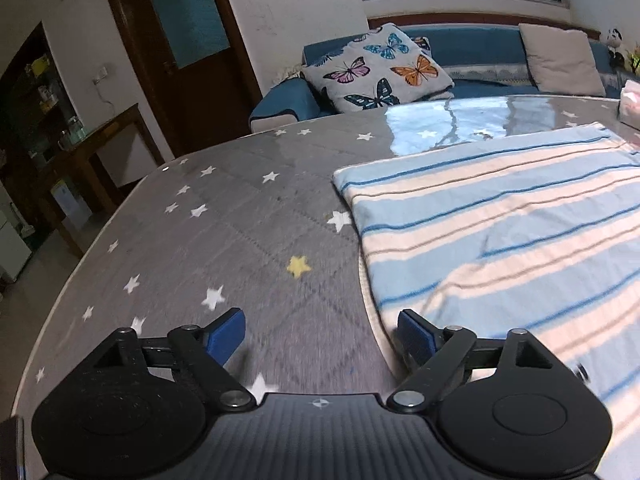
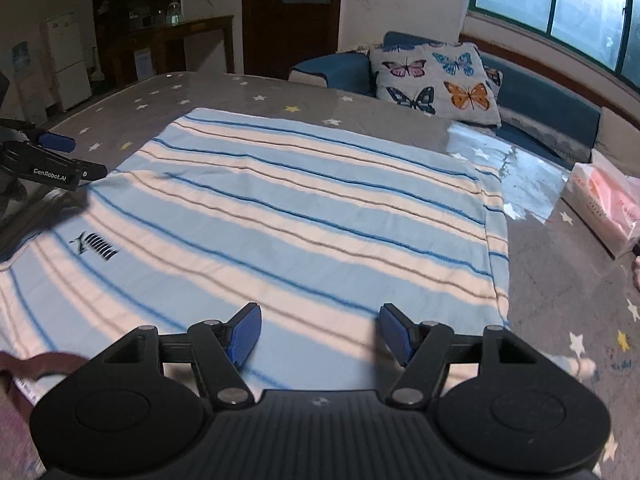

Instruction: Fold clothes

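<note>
A light-blue and cream striped garment (image 2: 304,208) lies flat on the grey star-patterned table (image 2: 560,280); a small dark logo (image 2: 94,248) marks its near left part. My right gripper (image 2: 320,332) hovers open over the garment's near edge, nothing between its blue pads. In the left wrist view the same garment (image 1: 500,216) fills the right side. My left gripper (image 1: 320,334) is open above the garment's left edge, its right fingertip (image 1: 416,332) over the fabric and the left one over bare table. The left gripper (image 2: 60,144) also shows at the far left of the right wrist view.
A pink tissue pack (image 2: 604,204) sits on the table's right side. Behind the table stands a blue sofa (image 2: 552,104) with a butterfly cushion (image 2: 436,80). A dark wooden door (image 1: 188,40) and a cabinet (image 1: 80,152) are at the back left. The table's left edge (image 1: 80,256) curves near.
</note>
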`<state>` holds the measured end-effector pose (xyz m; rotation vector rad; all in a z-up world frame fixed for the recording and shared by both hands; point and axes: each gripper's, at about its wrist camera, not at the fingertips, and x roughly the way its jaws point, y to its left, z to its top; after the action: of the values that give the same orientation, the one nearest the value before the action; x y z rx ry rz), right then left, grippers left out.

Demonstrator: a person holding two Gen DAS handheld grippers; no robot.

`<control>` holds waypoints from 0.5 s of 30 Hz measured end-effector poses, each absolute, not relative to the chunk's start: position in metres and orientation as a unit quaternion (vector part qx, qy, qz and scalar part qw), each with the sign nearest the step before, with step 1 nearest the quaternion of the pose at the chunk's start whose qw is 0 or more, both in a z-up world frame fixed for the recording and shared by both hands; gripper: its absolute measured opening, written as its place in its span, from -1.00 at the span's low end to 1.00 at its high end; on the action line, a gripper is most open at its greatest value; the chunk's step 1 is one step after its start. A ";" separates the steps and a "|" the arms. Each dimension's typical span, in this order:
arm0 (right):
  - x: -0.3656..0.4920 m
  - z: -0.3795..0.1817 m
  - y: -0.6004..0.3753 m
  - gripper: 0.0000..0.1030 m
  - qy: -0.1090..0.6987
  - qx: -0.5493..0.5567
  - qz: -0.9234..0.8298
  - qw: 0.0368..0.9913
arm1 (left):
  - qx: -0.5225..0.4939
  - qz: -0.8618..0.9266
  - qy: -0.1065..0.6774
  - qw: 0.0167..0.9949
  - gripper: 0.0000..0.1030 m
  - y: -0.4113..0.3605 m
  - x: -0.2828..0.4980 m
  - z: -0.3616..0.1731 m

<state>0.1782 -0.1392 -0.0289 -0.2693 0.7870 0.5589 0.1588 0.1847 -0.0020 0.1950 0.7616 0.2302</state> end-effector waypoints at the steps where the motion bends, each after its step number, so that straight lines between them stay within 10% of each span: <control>1: 0.173 -0.028 -0.140 0.32 0.375 -0.129 0.268 0.878 | 0.097 0.112 0.367 0.919 0.72 0.183 0.152 -0.001; 15: 0.101 -0.033 -0.192 0.39 0.373 -0.096 0.228 0.894 | 0.095 0.132 0.355 0.921 0.82 0.177 0.071 -0.014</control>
<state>0.1013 -0.1924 -0.0330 -0.1995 0.7726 0.4728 0.0712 0.1769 -0.0136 0.1942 0.7286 0.2702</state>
